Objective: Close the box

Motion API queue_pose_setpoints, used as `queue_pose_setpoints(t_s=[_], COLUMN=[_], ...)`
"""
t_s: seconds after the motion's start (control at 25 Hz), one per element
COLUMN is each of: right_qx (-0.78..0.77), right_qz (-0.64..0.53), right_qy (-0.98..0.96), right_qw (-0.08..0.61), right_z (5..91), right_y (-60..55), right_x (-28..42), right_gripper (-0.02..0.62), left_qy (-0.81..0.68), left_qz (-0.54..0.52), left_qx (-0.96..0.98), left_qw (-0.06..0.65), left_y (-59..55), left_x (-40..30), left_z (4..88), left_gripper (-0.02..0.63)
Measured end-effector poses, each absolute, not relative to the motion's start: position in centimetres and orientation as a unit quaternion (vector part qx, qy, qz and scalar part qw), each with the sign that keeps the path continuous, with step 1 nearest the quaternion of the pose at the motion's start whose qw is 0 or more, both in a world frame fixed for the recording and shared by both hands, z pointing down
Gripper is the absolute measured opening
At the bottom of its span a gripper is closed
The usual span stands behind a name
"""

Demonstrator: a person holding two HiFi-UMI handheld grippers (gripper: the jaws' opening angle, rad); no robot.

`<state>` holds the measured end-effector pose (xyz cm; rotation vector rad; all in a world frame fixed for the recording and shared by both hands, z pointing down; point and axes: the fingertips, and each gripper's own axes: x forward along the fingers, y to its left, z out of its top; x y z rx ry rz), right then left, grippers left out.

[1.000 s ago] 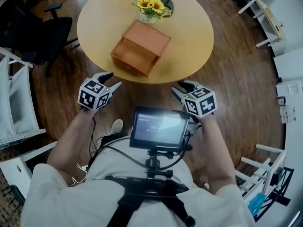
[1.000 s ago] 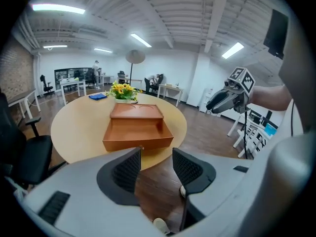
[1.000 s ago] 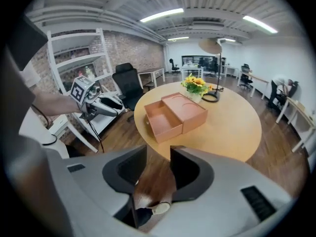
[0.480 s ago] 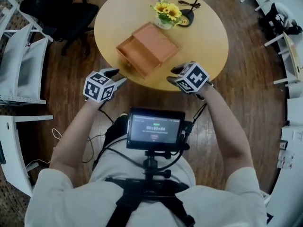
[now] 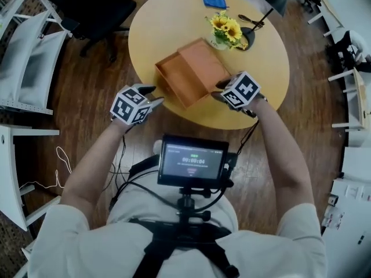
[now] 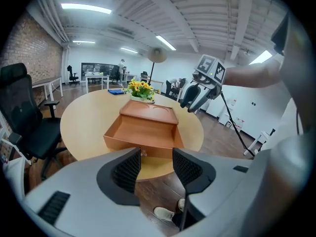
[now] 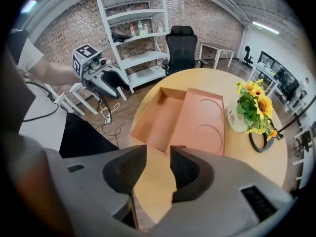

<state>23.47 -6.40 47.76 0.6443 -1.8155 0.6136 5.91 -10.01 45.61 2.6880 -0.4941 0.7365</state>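
Sitting drawer-out on the round tan table (image 5: 168, 16), orange rectangular box (image 5: 194, 71) is facing near-left; left gripper (image 5: 152, 94) is hovering off the near edge, right gripper (image 5: 219, 90) beside box's right corner, both jaws part-open, empty.

The right gripper (image 7: 158, 158) hangs over the near edge of the round table (image 7: 247, 157), its jaws apart with nothing between them. Just ahead lies the orange box (image 7: 200, 125), its drawer (image 7: 157, 113) slid out. Sunflowers (image 7: 254, 105) stand beside the box. The left gripper (image 7: 112, 83) hovers off the table at left.
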Motion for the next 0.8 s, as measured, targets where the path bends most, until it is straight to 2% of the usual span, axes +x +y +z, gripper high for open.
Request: queue_pose_setpoints(t_s=[0.28, 0.44, 0.56, 0.6, 0.68, 0.8], right_qx=[0.258, 0.233, 0.198, 0.190, 0.175, 0.147], right_qz=[0.255, 0.231, 0.222, 0.218, 0.219, 0.236], right_qy=[-0.760, -0.754, -0.755, -0.754, -0.752, -0.751], right_qw=[0.539, 0.569, 0.584, 0.590, 0.596, 0.600], right_z=[49.2, 50.3, 51.3, 51.4, 51.6, 52.0], right_y=[-9.2, -10.5, -10.7, -11.0, -11.9, -13.0], right_x=[24.6, 24.5, 24.6, 24.9, 25.4, 26.1], right_gripper=[0.158, 0.110, 0.110, 0.097, 0.008, 0.002], left_qy=[-0.177, -0.201, -0.230, -0.237, -0.247, -0.255], left_qz=[0.254, 0.252, 0.244, 0.243, 0.247, 0.249], left_qx=[0.937, 0.932, 0.926, 0.924, 0.919, 0.913], left_qw=[0.165, 0.163, 0.174, 0.178, 0.184, 0.197], left_y=[-8.8, -8.8, -8.7, -8.6, -8.6, -9.3], left_x=[6.0, 5.1, 4.6, 4.6, 4.6, 5.3], left_z=[47.1, 47.9, 48.3, 48.3, 48.6, 49.0], left_gripper=[0.202, 0.204, 0.203, 0.202, 0.202, 0.202])
